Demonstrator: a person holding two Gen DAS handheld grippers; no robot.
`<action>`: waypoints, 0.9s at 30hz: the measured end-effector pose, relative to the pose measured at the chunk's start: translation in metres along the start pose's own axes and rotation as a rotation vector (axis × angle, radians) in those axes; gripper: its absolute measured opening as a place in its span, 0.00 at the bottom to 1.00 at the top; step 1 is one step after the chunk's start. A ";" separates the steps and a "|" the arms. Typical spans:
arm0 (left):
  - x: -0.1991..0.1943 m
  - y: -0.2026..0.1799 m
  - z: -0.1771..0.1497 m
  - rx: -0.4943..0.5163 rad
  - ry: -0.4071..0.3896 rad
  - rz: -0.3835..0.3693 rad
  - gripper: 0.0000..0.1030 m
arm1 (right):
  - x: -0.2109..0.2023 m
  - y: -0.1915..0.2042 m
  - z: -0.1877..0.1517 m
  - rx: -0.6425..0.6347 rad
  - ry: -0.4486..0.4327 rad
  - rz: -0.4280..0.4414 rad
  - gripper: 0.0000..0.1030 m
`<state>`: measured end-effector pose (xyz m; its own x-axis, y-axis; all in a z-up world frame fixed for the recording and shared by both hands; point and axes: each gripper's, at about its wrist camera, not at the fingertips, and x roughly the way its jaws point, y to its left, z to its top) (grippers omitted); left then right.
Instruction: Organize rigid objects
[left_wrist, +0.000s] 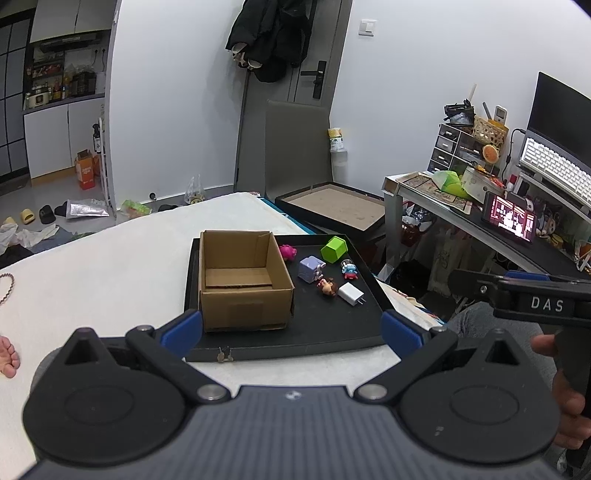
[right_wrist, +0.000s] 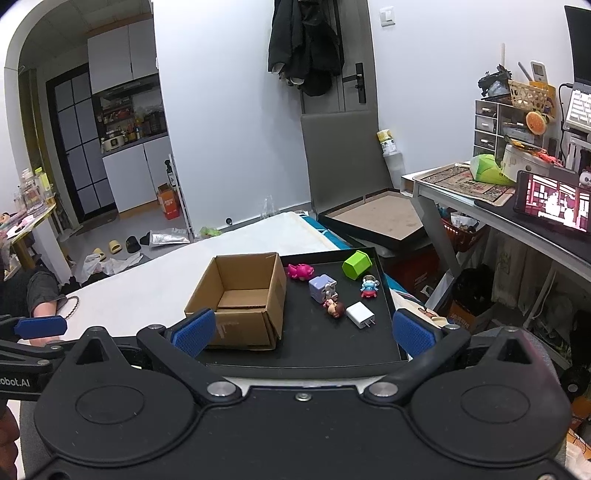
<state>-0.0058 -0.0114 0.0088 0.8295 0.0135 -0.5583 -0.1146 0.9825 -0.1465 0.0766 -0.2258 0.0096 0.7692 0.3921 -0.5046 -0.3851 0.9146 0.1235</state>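
An empty open cardboard box (left_wrist: 242, 280) (right_wrist: 240, 302) stands on the left of a black tray (left_wrist: 325, 325) (right_wrist: 332, 343). To its right on the tray lie a pink toy (left_wrist: 288, 252) (right_wrist: 300, 271), a green hexagonal block (left_wrist: 334, 249) (right_wrist: 356, 263), a lilac cube (left_wrist: 311, 268) (right_wrist: 323, 288), a blue-and-red figurine (left_wrist: 349, 270) (right_wrist: 369, 288), a brown-haired figurine (left_wrist: 328, 287) (right_wrist: 334, 308) and a white charger plug (left_wrist: 351, 293) (right_wrist: 361, 314). My left gripper (left_wrist: 291, 332) is open and empty, just before the tray's near edge. My right gripper (right_wrist: 303, 332) is open and empty, over the near edge.
The tray rests on a white mattress (left_wrist: 110, 266) (right_wrist: 166, 273). A cluttered desk (left_wrist: 480, 221) (right_wrist: 498, 206) with a lit tablet stands at the right. A framed board (left_wrist: 332, 210) (right_wrist: 373, 218) lies behind the tray. The right gripper's body (left_wrist: 535, 295) shows at the right of the left view.
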 end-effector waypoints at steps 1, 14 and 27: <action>-0.001 0.000 0.000 0.000 -0.001 0.000 1.00 | 0.000 0.000 0.000 0.000 -0.001 0.000 1.00; -0.004 0.002 -0.001 0.002 -0.003 0.000 0.99 | -0.002 0.000 -0.002 -0.005 -0.006 -0.002 1.00; -0.005 0.000 -0.003 0.004 -0.002 -0.002 0.99 | -0.001 -0.002 -0.003 0.004 -0.004 -0.010 1.00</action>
<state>-0.0112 -0.0116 0.0091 0.8308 0.0123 -0.5564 -0.1111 0.9833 -0.1442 0.0748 -0.2285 0.0076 0.7751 0.3836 -0.5021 -0.3754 0.9188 0.1224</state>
